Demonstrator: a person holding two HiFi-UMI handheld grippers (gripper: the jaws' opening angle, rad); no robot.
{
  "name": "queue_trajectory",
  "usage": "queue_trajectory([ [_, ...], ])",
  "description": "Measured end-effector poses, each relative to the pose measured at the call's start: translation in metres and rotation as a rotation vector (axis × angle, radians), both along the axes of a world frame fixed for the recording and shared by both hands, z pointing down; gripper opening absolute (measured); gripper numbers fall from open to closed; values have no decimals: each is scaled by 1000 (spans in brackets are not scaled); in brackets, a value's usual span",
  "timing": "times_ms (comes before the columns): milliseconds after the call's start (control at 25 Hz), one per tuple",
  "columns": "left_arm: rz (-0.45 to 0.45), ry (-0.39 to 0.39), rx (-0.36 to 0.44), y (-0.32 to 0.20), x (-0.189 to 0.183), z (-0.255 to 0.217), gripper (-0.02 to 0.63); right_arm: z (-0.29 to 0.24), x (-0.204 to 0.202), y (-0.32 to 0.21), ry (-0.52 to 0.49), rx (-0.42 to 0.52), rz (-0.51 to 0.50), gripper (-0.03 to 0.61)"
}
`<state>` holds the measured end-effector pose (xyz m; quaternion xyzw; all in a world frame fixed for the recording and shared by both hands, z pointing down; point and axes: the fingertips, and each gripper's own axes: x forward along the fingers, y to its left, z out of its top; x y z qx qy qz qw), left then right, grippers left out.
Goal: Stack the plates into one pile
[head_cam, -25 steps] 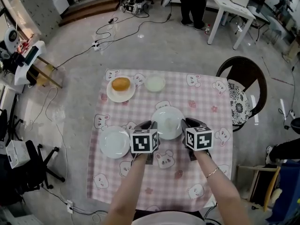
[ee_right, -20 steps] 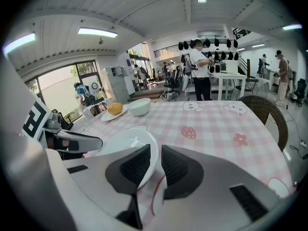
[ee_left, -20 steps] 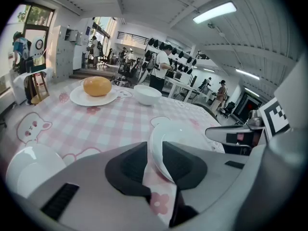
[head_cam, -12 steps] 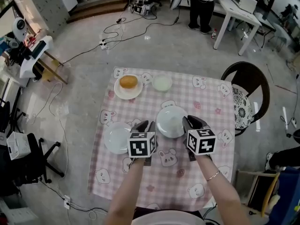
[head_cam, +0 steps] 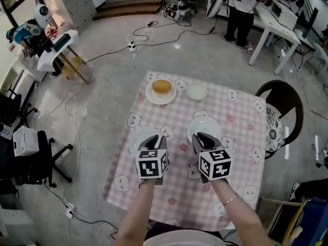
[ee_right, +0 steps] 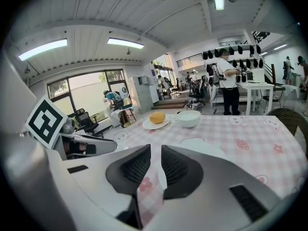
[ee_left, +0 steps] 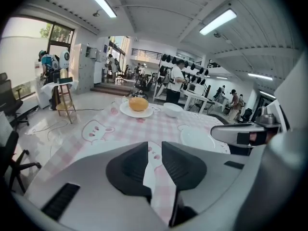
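Two empty white plates lie on the pink checked tablecloth [head_cam: 169, 188]. The right plate [head_cam: 205, 128] [ee_left: 198, 138] [ee_right: 204, 146] sits mid-table. The left plate [head_cam: 138, 137] is partly hidden under my left gripper [head_cam: 157, 139], whose jaws stand a narrow gap apart with only cloth showing between them. My right gripper [head_cam: 199, 139] hovers at the near left rim of the right plate, jaws slightly apart and holding nothing. At the far side stand a third plate with a bread roll [head_cam: 161, 91] [ee_left: 138, 108] [ee_right: 157, 121] and a white bowl [head_cam: 197, 91] [ee_left: 172, 109] [ee_right: 188, 118].
A dark chair [head_cam: 281, 111] with a patterned cushion stands at the table's right side. Cables and a power strip [head_cam: 131, 47] lie on the floor beyond the table. A person [head_cam: 241, 9] stands by white desks at the far right.
Both grippers have moved left and lifted: they flanked the right plate before, and now the left one is over the left plate and the right one at the right plate's left rim.
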<state>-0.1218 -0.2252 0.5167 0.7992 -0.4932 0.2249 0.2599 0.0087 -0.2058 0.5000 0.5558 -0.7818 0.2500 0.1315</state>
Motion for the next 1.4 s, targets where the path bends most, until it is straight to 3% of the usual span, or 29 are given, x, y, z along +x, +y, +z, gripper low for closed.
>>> queue_trajectory([
  [400, -177, -7, 21, 22, -95, 3, 106, 6, -91, 6, -23, 16, -163, 75],
  [760, -278, 5, -1, 27, -151, 10, 107, 18, -134, -1, -7, -19, -217, 87],
  [1400, -332, 63, -146, 8, -164, 54, 135, 41, -137, -20, 15, -57, -201, 94],
])
